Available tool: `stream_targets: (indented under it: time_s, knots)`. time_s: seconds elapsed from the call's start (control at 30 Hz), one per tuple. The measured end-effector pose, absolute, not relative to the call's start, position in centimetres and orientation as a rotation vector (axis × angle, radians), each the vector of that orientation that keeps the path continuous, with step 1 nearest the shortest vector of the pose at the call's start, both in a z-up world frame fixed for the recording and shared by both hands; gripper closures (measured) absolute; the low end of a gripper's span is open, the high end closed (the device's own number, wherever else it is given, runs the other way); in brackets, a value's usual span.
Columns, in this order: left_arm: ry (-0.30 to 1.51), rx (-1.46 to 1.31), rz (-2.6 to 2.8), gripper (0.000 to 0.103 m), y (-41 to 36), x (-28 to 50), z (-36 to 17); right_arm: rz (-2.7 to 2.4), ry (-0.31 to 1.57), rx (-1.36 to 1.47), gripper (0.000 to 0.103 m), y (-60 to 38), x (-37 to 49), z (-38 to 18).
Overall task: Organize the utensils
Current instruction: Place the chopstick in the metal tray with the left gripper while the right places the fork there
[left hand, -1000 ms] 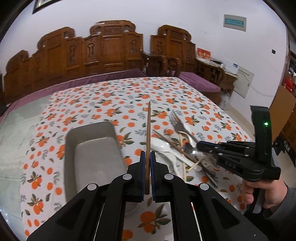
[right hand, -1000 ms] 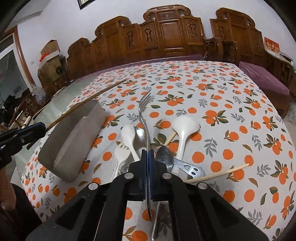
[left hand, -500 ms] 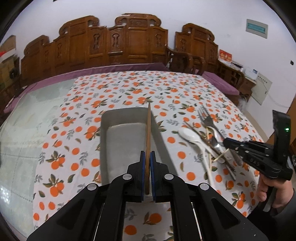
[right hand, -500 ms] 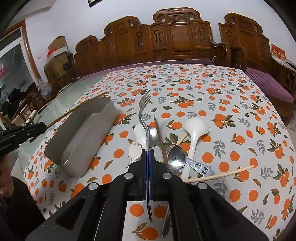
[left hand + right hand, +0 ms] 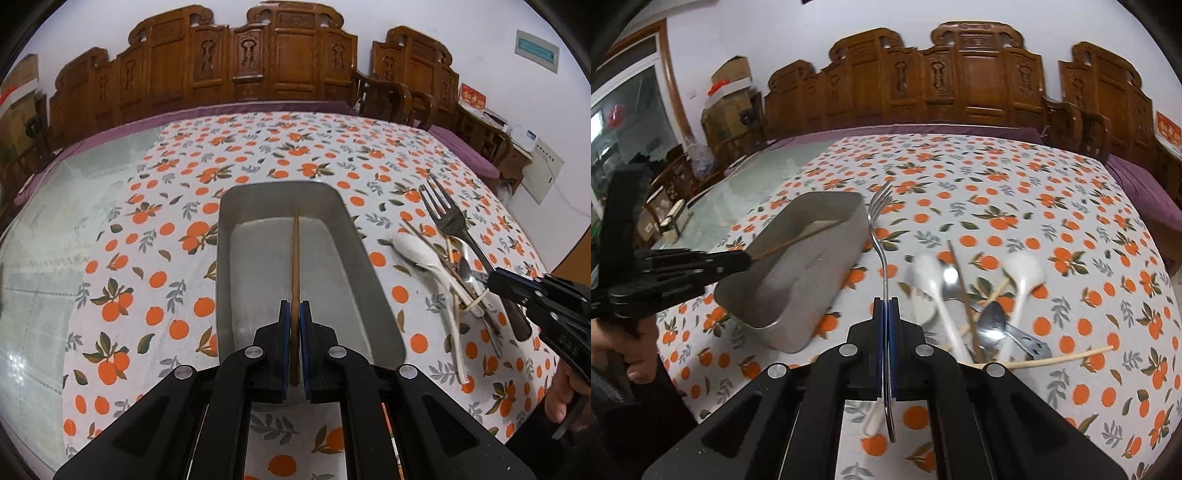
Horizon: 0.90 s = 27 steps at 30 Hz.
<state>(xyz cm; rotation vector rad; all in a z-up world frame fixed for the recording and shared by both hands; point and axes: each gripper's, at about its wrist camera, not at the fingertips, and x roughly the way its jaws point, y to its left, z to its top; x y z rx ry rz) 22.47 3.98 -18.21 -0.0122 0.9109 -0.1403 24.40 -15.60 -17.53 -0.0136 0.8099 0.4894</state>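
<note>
The jaws of the left gripper [image 5: 294,325] were pressed together on a brown chopstick [image 5: 295,258], which was held over the metal tray [image 5: 373,280] with its far tip reaching toward the tray's far wall. The jaws of the right gripper [image 5: 885,321] were pinched on the handle of a metal fork [image 5: 877,225], whose tines were raised beside the tray's near corner, above the orange-print tablecloth [image 5: 1015,184].

Since the chopstick was gripped near one end only, it could be judged likely to pivot or bounce on release; a drop from height might send it over the low wall. The tip might also be jammed against the far wall if it were lowered too steeply.

The fork was held by a thin, smooth handle, so a twist in the pads could be expected during a swing toward the tray. Both tools were aimed at the same tray, and a clash could result. The pile of white spoons [image 5: 1019,280] and loose chopsticks [image 5: 1060,360] lay just beside the right gripper and could be scattered by a careless sweep.
</note>
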Motion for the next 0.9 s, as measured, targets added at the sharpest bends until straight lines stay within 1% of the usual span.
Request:
stream_targets:
  time_s: [0.13,0.27,0.3,0.4,0.47,0.6,0.9]
  knots:
    - [0.948,-0.033,-0.137,0.099,4.5,23.1,-19.1,0.506,0.824,-0.030,0.100,-14.0,24.6,-17.6]
    - [0.948,-0.046,-0.143,0.098,5.0,23.2,-18.8,0.520,0.830,-0.028,0.100,-12.8,25.1,-17.3]
    - [0.941,-0.048,-0.145,0.097,5.1,23.2,-18.5,0.526,0.833,-0.024,0.100,-12.3,25.4,-17.1]
    - [0.918,-0.054,-0.145,0.088,5.6,23.0,-17.6,0.537,0.836,-0.020,0.100,-11.2,25.9,-16.8]
    - [0.897,-0.049,-0.139,0.087,6.0,22.8,-16.9,0.545,0.839,-0.019,0.100,-10.3,26.3,-16.6]
    - [0.859,-0.044,-0.116,0.080,7.1,22.5,-15.7,0.563,0.855,-0.017,0.100,-8.1,27.4,-16.4]
    - [0.817,-0.048,-0.067,0.078,9.7,22.1,-14.3,0.576,0.940,-0.049,0.100,-3.5,29.9,-18.4]
